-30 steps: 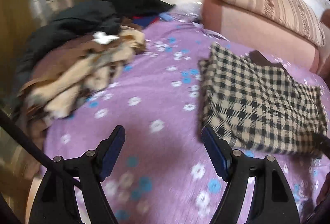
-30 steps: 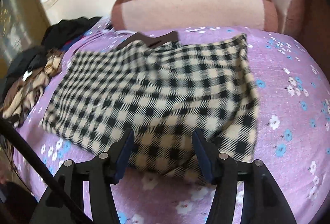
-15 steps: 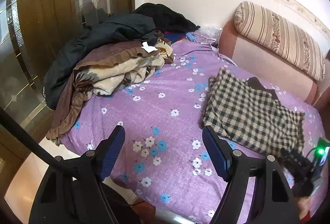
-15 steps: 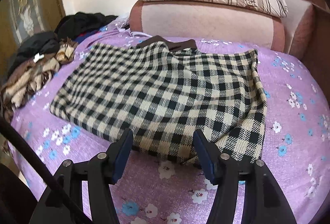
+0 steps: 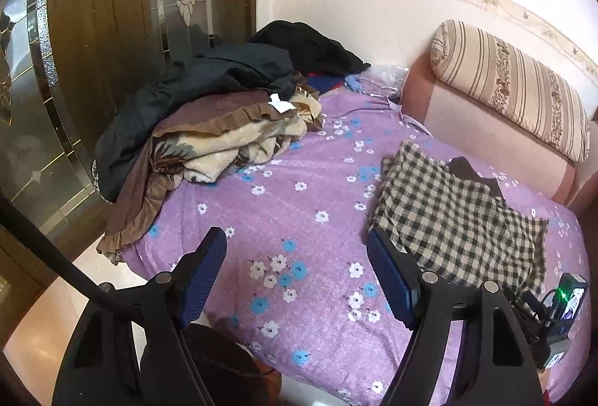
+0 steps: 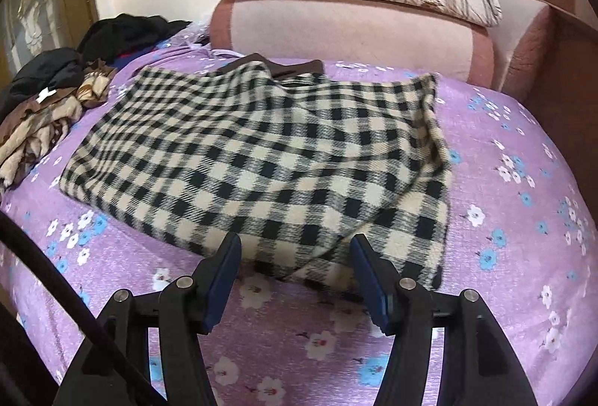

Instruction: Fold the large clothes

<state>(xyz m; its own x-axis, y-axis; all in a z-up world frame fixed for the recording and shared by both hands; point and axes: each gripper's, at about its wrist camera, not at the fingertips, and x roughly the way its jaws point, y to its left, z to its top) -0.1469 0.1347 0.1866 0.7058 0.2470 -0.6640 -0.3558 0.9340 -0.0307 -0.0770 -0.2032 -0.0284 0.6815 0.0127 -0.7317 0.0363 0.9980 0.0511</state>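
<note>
Checked garment (image 6: pixel 269 159), 1, lies folded on the bed (image 6: pixel 504 219); 2 grippers, left gripper (image 5: pixel 299 275) and right gripper (image 6: pixel 295 267), fingers apart

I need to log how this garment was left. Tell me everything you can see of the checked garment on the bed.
The checked garment is thick, woolly-looking cloth in black and cream squares. It lies folded into a rough rectangle on the purple flowered bedsheet, slightly rumpled, its right edge turned up. A dark brown part shows at its far edge. Neither open tool touches it; the right tool is just short of its near edge.
</note>
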